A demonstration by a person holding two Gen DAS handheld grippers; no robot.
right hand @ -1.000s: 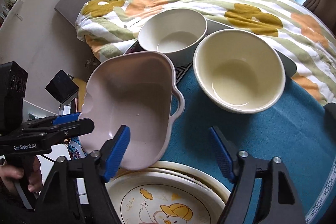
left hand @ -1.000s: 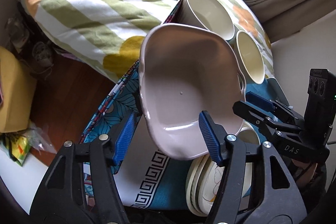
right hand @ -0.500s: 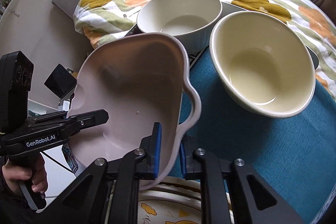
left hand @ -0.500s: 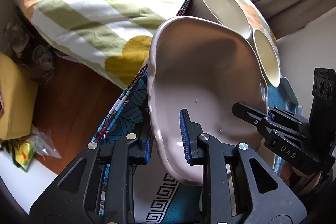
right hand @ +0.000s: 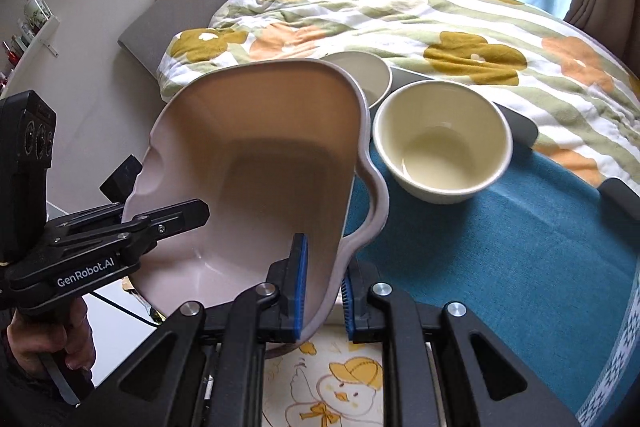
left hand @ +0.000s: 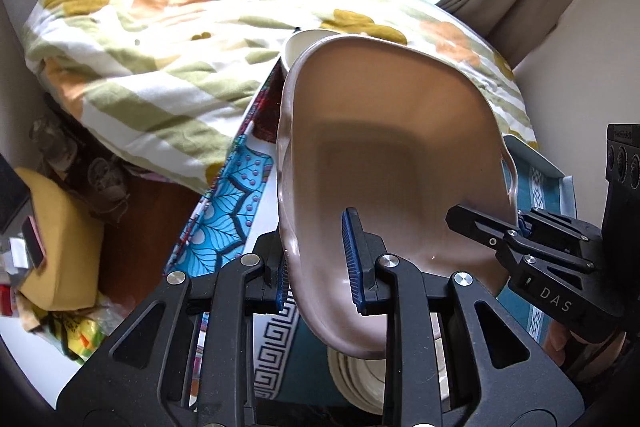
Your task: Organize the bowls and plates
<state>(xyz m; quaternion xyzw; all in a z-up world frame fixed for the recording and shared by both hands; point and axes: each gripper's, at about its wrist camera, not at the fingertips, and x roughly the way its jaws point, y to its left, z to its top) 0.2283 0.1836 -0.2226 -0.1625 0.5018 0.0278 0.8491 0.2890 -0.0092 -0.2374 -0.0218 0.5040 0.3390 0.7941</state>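
Pink handled dish (right hand: 260, 167) held tilted in air above plate stack (right hand: 340, 387), left gripper (left hand: 316, 267) and right gripper (right hand: 322, 287) each clamped on opposite rim. Two bowls (right hand: 442, 139) sit unstacked on teal cloth (right hand: 500, 247). Judged early: sorting mostly left.

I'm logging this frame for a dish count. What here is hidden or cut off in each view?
- Left wrist view: the pink dish covers both bowls; only a white bowl's rim shows.
- Left wrist view: the plate stack is mostly behind the left hand-held gripper.
- Right wrist view: the duck plate is cut off by the right hand-held gripper and the bottom edge.
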